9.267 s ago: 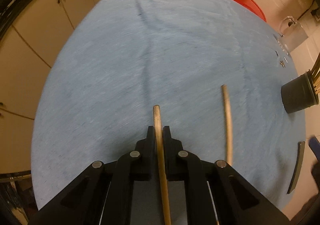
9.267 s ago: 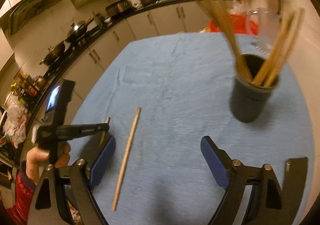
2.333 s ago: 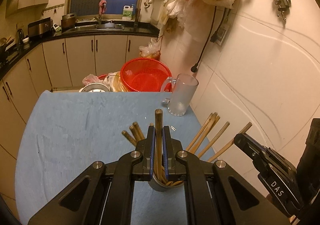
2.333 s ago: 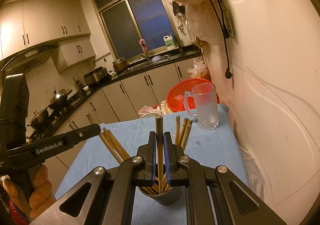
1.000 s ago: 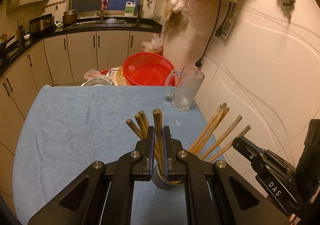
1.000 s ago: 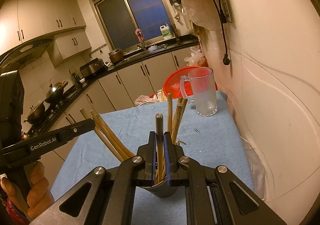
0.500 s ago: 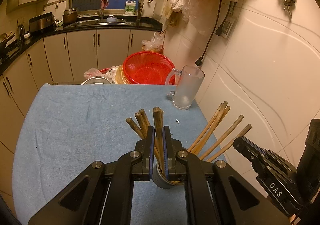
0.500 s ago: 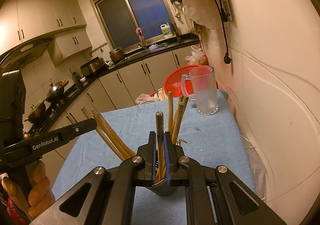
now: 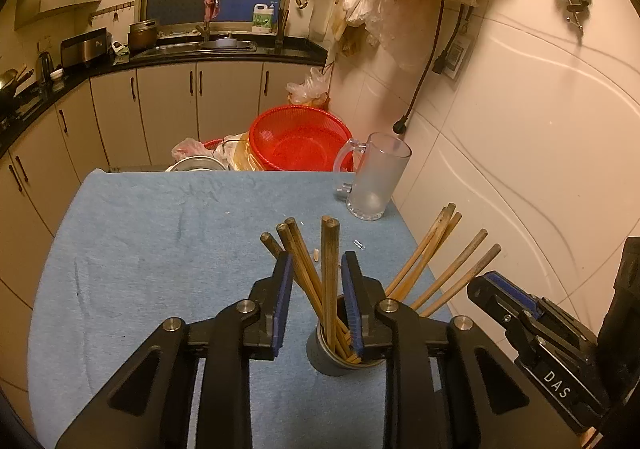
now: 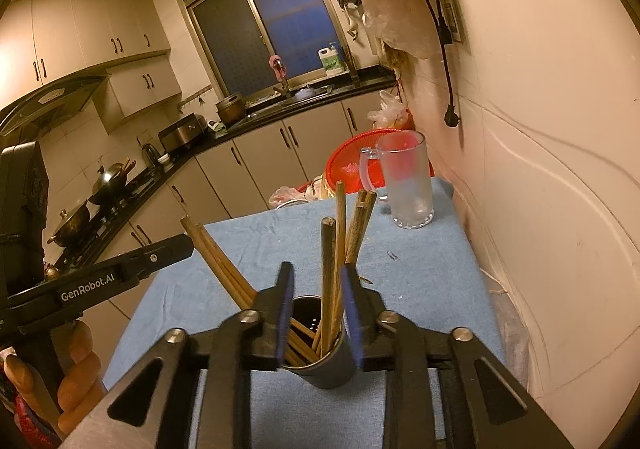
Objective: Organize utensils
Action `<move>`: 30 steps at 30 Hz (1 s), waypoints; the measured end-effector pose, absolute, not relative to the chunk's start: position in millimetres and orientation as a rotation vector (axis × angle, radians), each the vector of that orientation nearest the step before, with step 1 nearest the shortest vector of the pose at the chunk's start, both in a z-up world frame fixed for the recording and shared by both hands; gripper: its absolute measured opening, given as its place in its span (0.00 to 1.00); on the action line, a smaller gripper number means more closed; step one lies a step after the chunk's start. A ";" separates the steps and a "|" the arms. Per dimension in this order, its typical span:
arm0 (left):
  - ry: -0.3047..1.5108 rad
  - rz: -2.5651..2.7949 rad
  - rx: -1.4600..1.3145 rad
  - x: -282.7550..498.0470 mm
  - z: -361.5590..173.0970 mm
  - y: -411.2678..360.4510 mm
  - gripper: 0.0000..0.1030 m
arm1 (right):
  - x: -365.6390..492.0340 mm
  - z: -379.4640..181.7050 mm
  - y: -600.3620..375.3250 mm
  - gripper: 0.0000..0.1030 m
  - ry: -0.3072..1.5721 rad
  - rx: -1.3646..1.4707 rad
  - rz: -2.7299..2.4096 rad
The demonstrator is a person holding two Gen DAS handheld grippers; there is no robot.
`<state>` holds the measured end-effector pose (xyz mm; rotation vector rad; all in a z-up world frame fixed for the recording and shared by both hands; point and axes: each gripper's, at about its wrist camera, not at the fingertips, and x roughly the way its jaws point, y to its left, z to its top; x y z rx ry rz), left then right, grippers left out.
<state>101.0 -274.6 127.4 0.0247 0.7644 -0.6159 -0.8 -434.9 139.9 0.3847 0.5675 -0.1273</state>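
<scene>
While the blue-covered surface is lying bare toward nine o'clock, the wall is crowding three o'clock. Both left tongs and right tongs are opening around untouched brown wooden chopsticks standing fanned in the dark cup.

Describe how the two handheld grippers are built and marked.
Both are black plastic frames with silver pivot bolts and blue-padded fingers. The left gripper reads "GenRobot.AI" along its side in the right wrist view; the right gripper carries "DAS" lettering in the left wrist view.
</scene>
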 end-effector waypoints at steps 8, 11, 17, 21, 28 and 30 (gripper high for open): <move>0.745 -0.595 0.023 96.0 127.4 -269.4 0.40 | -5.5 142.7 -433.5 0.46 0.563 0.377 -0.146; 0.737 -0.578 0.028 94.0 129.0 -268.4 0.47 | -9.5 145.8 -432.0 0.58 0.554 0.369 -0.163; 0.732 -0.534 0.020 93.9 129.5 -262.4 0.66 | -14.5 150.9 -431.8 0.75 0.551 0.353 -0.204; 0.729 -0.494 0.017 94.0 128.3 -258.1 0.72 | -17.4 152.1 -431.7 0.81 0.554 0.351 -0.222; 0.668 -0.377 0.059 81.1 121.3 -242.6 0.87 | -26.0 147.4 -427.3 0.92 0.575 0.315 -0.309; 0.659 -0.343 0.077 74.3 116.9 -236.4 0.87 | -30.3 145.8 -423.1 0.92 0.584 0.291 -0.352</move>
